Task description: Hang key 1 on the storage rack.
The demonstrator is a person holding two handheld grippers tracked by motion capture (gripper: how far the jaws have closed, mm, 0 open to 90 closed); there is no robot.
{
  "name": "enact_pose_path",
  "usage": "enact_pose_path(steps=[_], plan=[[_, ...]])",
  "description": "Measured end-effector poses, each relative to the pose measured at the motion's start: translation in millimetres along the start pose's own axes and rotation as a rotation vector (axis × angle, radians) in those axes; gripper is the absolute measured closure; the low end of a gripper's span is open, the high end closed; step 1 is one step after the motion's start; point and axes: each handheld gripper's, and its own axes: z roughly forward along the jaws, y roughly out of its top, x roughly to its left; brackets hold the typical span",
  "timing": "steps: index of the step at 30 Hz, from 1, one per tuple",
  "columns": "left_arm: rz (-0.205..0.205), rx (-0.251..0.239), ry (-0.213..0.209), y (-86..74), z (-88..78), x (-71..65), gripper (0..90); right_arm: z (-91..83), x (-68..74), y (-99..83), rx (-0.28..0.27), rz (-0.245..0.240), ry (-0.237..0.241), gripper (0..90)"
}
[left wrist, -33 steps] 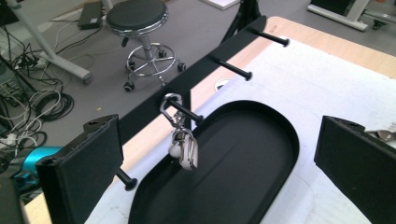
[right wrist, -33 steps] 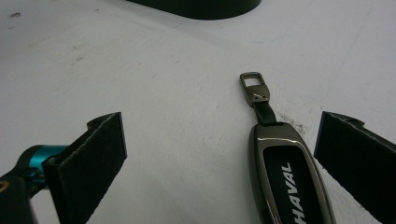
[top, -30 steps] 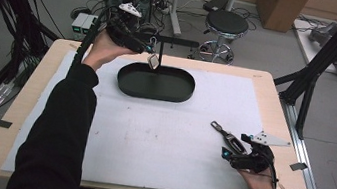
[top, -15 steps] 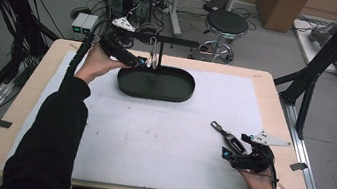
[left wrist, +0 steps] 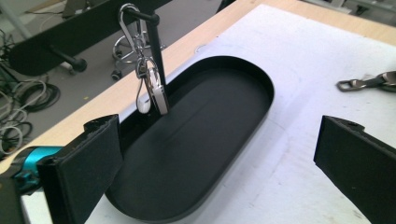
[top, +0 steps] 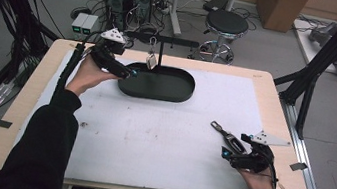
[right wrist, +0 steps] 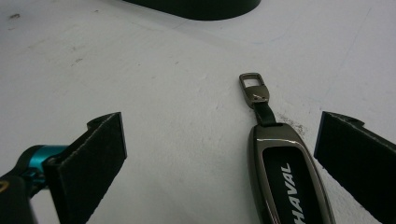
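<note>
A silver key ring with a white tag (top: 151,60) hangs from the crossbar of a black stand (top: 162,39) over a black oval tray (top: 179,93). My left gripper (top: 129,71) is open at the tray's left end, a short way left of the hanging key ring (left wrist: 152,88). In the left gripper view, the left gripper (left wrist: 219,135) looks along the tray (left wrist: 219,154) with nothing between its jaws. A dark metal HAVAL key fob (top: 227,136) lies flat on the white mat at the right. My right gripper (right wrist: 223,126) is open around the fob (right wrist: 285,172), which lies nearer the right jaw.
The white mat (top: 160,138) covers most of the wooden table (top: 282,116). The stand's post rises from the tray's far rim. Black frame legs (top: 309,85) stand off the table's right edge. A stool and computer boxes sit on the floor beyond.
My left gripper was at the hanging key ring a second ago; it has let go and drawn back to the left. The right gripper and fob have not moved.
</note>
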Motion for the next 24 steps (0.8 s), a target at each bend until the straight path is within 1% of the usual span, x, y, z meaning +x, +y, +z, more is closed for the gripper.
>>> enact_pose_path(steps=[7,9,11,14,17,22,24], plan=[[0.008,-0.009,0.012,-10.6,-9.5,-2.8,1.9,-0.2,-0.2,-0.1,0.0,0.003,-0.005,1.5],[0.004,-0.01,0.013,-14.1,-11.8,-4.0,1.9,-0.3,-0.2,-0.3,0.002,0.002,-0.005,1.5],[0.011,0.0,0.02,-18.1,-13.6,-5.4,1.9,-0.3,-0.2,-0.3,0.002,0.002,-0.005,1.5],[0.015,0.014,0.011,-23.6,-16.2,-8.3,1.9,0.0,-0.2,-0.4,0.004,0.002,-0.005,1.5],[0.029,0.022,0.014,-28.0,-19.6,-11.9,1.9,-0.1,-0.1,-0.5,0.006,0.0,-0.005,1.5],[0.029,0.029,0.023,-39.6,-27.5,-14.9,1.9,0.0,0.2,-0.4,0.006,0.0,-0.006,1.5],[0.019,0.028,0.026,-45.8,-30.3,-15.6,1.9,0.3,0.1,-0.4,0.005,-0.004,-0.006,1.5]])
